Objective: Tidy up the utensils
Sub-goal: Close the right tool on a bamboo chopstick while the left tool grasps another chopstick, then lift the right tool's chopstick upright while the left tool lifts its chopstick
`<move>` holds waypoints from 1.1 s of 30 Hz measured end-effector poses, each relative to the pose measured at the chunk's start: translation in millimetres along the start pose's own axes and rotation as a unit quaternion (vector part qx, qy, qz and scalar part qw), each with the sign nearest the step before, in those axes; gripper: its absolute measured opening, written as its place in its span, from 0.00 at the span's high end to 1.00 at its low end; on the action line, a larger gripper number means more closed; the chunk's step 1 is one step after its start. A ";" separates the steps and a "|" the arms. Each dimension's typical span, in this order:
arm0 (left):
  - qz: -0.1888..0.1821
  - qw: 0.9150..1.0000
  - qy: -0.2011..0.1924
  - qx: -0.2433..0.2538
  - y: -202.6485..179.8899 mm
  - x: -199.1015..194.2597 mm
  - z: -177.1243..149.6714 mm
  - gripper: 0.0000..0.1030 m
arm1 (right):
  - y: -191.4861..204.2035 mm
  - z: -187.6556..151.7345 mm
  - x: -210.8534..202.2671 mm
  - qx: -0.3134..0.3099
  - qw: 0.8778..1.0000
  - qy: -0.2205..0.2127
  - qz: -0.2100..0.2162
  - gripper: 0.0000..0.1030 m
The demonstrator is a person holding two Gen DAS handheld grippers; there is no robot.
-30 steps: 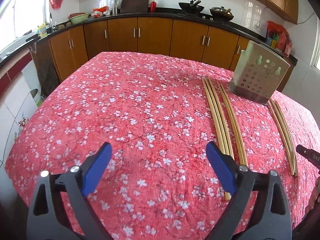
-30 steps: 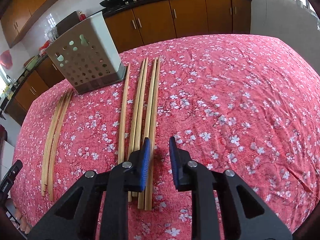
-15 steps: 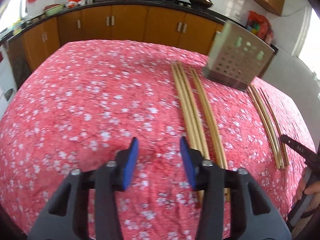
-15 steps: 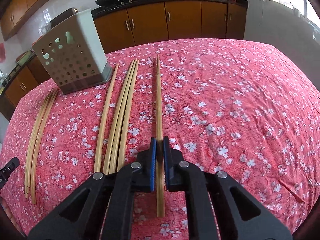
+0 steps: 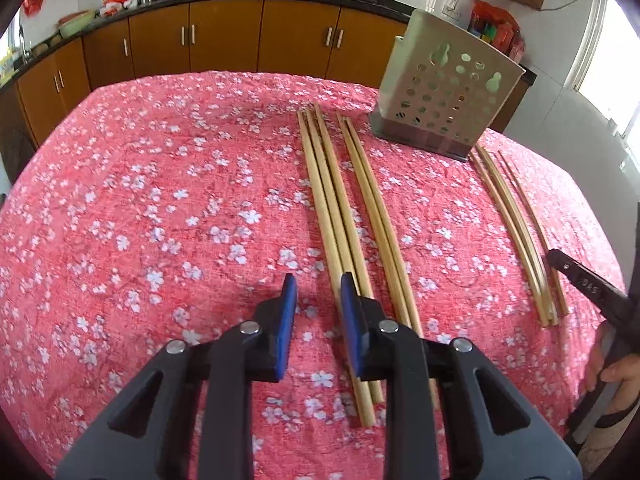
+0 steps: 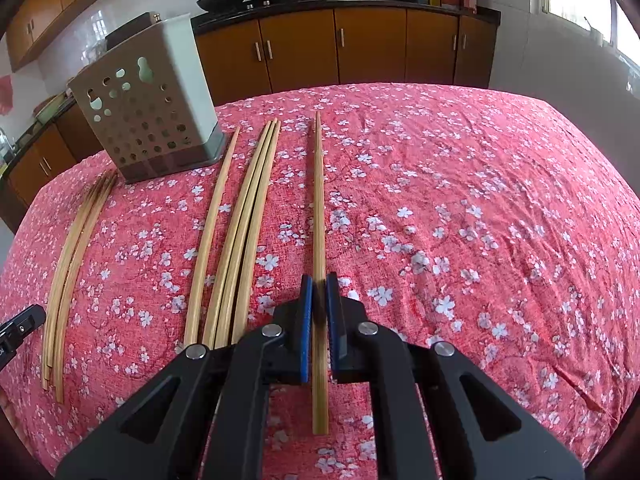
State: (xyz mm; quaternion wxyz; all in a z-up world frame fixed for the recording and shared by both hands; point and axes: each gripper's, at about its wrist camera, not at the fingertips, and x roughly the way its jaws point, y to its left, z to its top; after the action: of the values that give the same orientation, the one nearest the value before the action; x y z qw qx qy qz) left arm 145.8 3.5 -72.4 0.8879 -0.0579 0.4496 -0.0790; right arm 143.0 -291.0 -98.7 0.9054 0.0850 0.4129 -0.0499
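Note:
Several long bamboo chopsticks lie on a red flowered tablecloth. In the right wrist view my right gripper is shut on a single chopstick, set apart from a bundle of three and another single one. In the left wrist view my left gripper is narrowly open and empty, just left of a group of three chopsticks; its right fingertip is beside their near part. A perforated grey utensil holder stands upright at the back in the left wrist view and in the right wrist view.
More thin chopsticks lie right of the holder, shown at the left in the right wrist view. The other gripper's black tip and a hand show at the right edge. Brown kitchen cabinets stand behind the table.
My right gripper closed on one chopstick and drew it right, away from the bundle. My left gripper narrowed from wide open and moved right toward the group of three chopsticks.

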 end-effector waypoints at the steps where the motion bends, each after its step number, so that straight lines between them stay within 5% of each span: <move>1: 0.002 1.000 0.000 0.003 -1.0 -0.4 -0.7 0.77 | 0.0 0.2 -0.1 -0.001 1.000 0.000 -0.001 0.92; 7: 0.011 1.000 0.004 0.016 -7.3 2.5 -2.5 0.82 | -0.6 -0.2 -1.3 -0.002 1.000 0.002 0.004 0.92; 9: 0.021 1.000 0.009 0.015 -6.3 5.2 -2.7 0.91 | -0.5 -1.8 -2.9 -0.001 1.000 0.004 0.007 0.92; 20: 0.073 0.997 -0.004 -0.010 38.7 25.4 25.1 0.92 | -7.8 8.9 5.9 -0.021 1.000 0.000 -0.012 0.92; 33: 0.040 0.998 -0.029 -0.034 55.3 25.1 25.4 0.91 | -40.2 16.7 8.7 0.016 1.000 -0.003 -0.004 0.92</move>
State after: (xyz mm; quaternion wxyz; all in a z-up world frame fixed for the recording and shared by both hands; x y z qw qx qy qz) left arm 185.8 53.7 -86.8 0.9007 -0.0718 0.4278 -0.0263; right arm 154.6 -333.9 -99.1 0.9052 0.0975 0.4093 -0.0604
